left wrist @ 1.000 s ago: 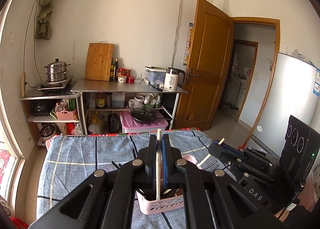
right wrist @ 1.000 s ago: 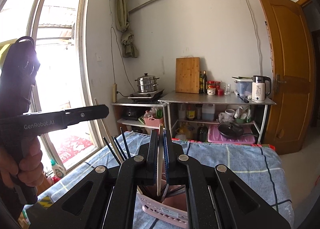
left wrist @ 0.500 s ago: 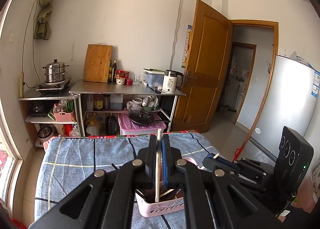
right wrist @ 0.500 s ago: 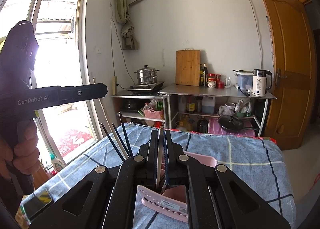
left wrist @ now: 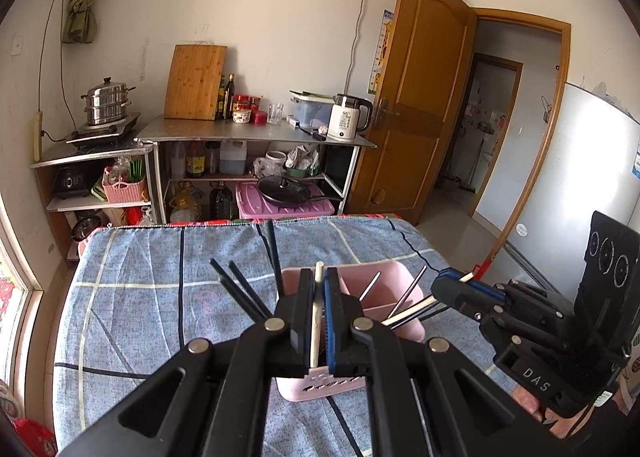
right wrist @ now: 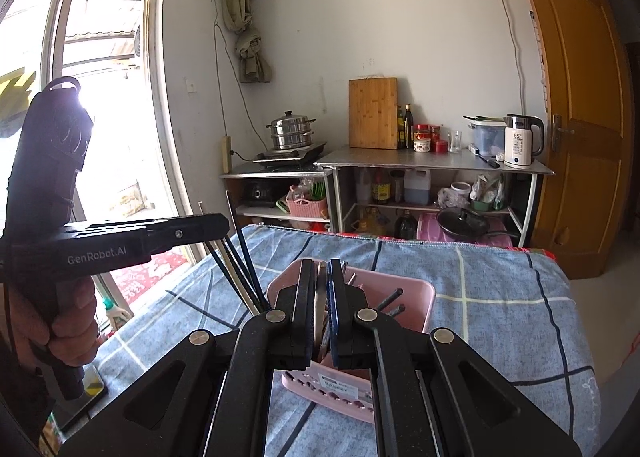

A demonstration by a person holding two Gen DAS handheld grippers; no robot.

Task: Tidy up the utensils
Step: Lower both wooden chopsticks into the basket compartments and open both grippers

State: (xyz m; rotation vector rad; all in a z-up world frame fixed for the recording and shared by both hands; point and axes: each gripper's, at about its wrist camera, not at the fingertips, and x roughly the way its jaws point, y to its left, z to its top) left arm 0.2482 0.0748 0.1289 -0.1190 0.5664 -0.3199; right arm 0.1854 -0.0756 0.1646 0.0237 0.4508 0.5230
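Observation:
A pink utensil basket (left wrist: 390, 289) stands on the blue checked tablecloth (left wrist: 160, 297); it also shows in the right wrist view (right wrist: 404, 293). Black chopsticks (left wrist: 244, 291) and metal ones (left wrist: 410, 291) stick out of it. My left gripper (left wrist: 319, 285) is shut on a white chopstick (left wrist: 316, 321) held upright over the basket's near side. My right gripper (right wrist: 321, 277) is shut on a pale chopstick (right wrist: 319, 301) whose lower end reaches into the basket. In the left wrist view the right gripper (left wrist: 452, 289) is at the basket's right side.
Behind the table stand a steel shelf unit (left wrist: 256, 133) with a kettle (left wrist: 348, 121), cutting board and steamer pot (left wrist: 106, 101). A wooden door (left wrist: 416, 93) is open at the right, a window (right wrist: 100, 97) at the left.
Both grippers have come down and tilted toward the basket, which shows larger and more from above. Each still holds its chopstick; the right one's chopstick now reaches into the basket.

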